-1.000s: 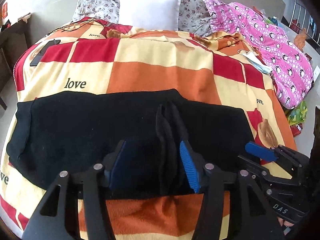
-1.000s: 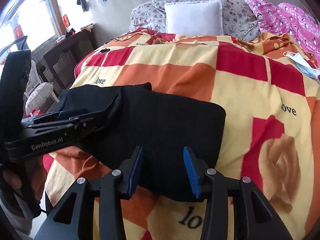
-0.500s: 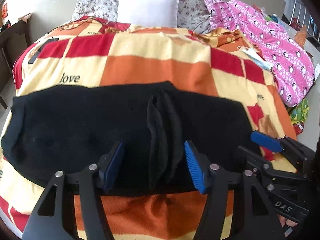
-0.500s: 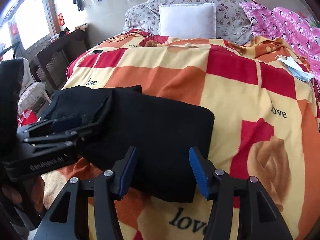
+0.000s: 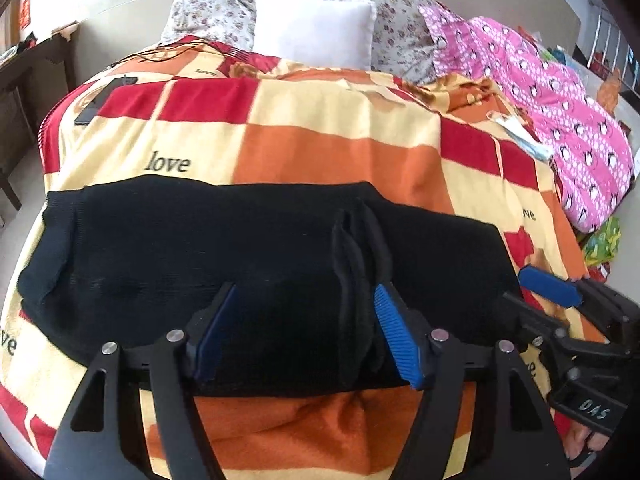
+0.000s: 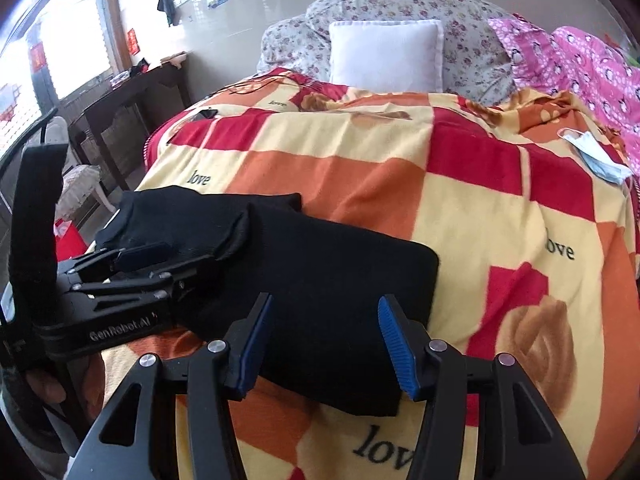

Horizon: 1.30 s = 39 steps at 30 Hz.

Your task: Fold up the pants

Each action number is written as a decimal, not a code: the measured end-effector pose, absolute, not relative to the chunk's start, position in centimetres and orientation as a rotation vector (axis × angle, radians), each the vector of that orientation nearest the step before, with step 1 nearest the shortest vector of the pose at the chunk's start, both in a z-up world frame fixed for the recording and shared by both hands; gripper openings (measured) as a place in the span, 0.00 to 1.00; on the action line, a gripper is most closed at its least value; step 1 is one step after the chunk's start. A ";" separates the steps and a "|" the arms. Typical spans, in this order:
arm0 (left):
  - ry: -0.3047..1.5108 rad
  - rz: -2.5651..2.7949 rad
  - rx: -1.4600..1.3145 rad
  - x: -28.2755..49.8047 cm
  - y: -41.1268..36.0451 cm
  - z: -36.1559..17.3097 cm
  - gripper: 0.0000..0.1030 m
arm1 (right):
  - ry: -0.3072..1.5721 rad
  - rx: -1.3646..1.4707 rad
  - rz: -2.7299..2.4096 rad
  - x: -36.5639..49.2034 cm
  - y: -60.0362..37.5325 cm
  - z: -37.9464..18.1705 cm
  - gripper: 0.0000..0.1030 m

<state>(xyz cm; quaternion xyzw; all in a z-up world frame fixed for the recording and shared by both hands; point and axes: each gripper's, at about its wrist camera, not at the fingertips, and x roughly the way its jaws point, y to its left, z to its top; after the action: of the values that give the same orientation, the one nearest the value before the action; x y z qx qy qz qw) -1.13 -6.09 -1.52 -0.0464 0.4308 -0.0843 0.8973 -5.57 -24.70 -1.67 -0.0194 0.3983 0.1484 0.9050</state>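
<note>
Black pants [image 5: 200, 248] lie folded across the near part of a checked blanket [image 5: 340, 152] on a bed. A bunched ridge of the fabric [image 5: 356, 280] stands up in the middle. My left gripper [image 5: 304, 287] hovers over that ridge with its jaws opening; the ridge lies between the blue pads, close to the right one, and is not pinched. In the right wrist view the pants [image 6: 340, 272] end in a square folded edge. My right gripper [image 6: 325, 298] is open above that end, with nothing pressed. Each gripper shows in the other's view, the left gripper [image 6: 132, 256] and the right gripper [image 5: 552, 288].
A white pillow [image 5: 316, 28] and floral cushions [image 6: 472, 48] sit at the head of the bed. A pink penguin-print garment [image 5: 560, 96] and a face mask [image 6: 600, 156] lie on the right side. A dark phone [image 5: 96, 104] rests far left. A wooden desk [image 6: 132, 96] and a chair [image 6: 80, 184] stand left of the bed.
Both grippers' jaws have spread wider. The fabric ridge between the left pads now stands free of them. The pants have stayed in place.
</note>
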 end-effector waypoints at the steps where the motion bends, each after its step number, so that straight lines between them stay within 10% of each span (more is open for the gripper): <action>1: 0.890 -0.169 -0.099 -1.2 -5.8 -1.4 0.67 | 0.829 -0.042 0.313 -5.4 -24.4 -1.9 0.53; 39: 0.899 0.033 -0.256 -3.5 5.1 -1.6 0.71 | 0.894 -0.147 0.448 -1.0 -14.2 -4.1 0.61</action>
<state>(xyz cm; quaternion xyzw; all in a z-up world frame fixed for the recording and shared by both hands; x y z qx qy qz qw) -3.47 5.09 -1.55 -0.1235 0.4333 0.0159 0.8926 -0.99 -14.20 -4.15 -0.0705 0.4284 0.2146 0.8749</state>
